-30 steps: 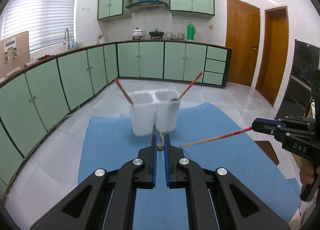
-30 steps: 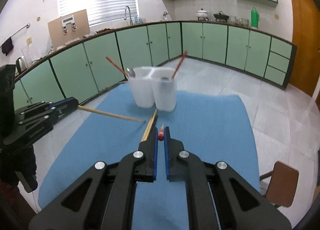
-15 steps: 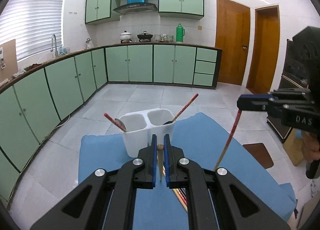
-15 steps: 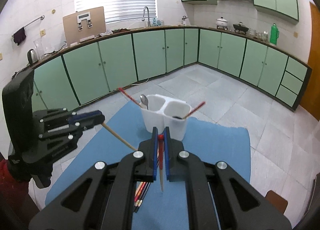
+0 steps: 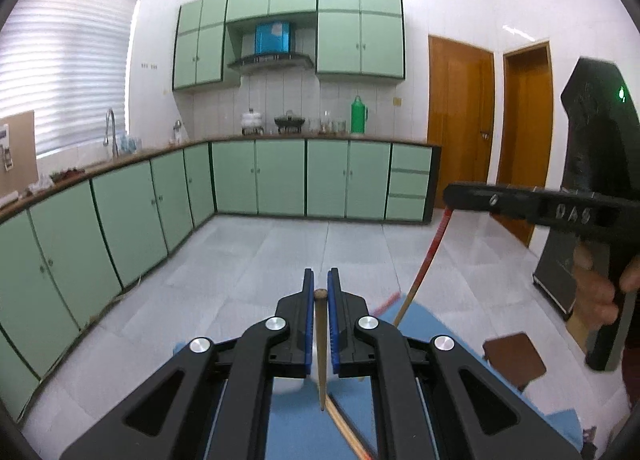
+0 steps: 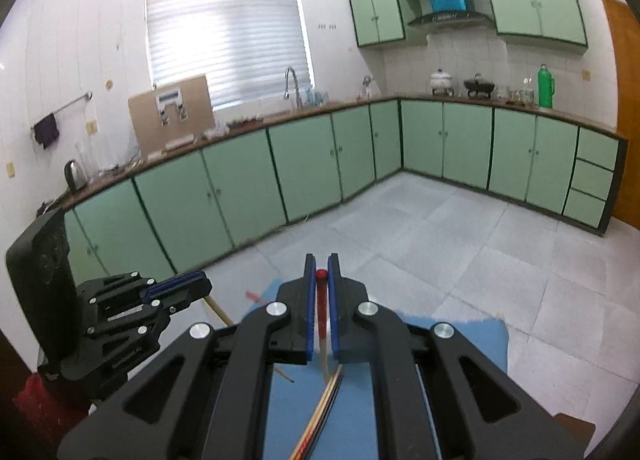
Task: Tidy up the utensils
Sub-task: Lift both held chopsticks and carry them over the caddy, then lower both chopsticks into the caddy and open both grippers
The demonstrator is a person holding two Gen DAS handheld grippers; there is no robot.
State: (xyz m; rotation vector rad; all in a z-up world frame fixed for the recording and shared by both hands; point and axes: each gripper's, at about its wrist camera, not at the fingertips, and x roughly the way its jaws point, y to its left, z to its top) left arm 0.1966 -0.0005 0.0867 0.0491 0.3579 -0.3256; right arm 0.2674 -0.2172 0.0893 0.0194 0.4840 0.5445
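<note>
Both grippers now sit raised and levelled compared with half a second ago, so the white holder has dropped below both views; only a pale blur shows beneath the jaws.

- Blue mat (image 6: 472, 344): covers the worktop as the sorting surface.
- Left gripper (image 5: 320, 292): jaws narrow, clamped on a plain wooden chopstick (image 5: 320, 348) hanging tip-down, seemingly posed for dropping into a compartment.
- Right gripper (image 6: 321, 276): jaws narrow, pinching the red-topped chopstick (image 6: 321, 312) by its head, likewise vertical.
- Loose chopsticks (image 6: 320, 412): bundle lying on the mat below the right gripper, awaiting sorting.
- Red chopstick end (image 5: 386, 304): leans up near the mat's far edge, probably standing in the unseen holder.
</note>
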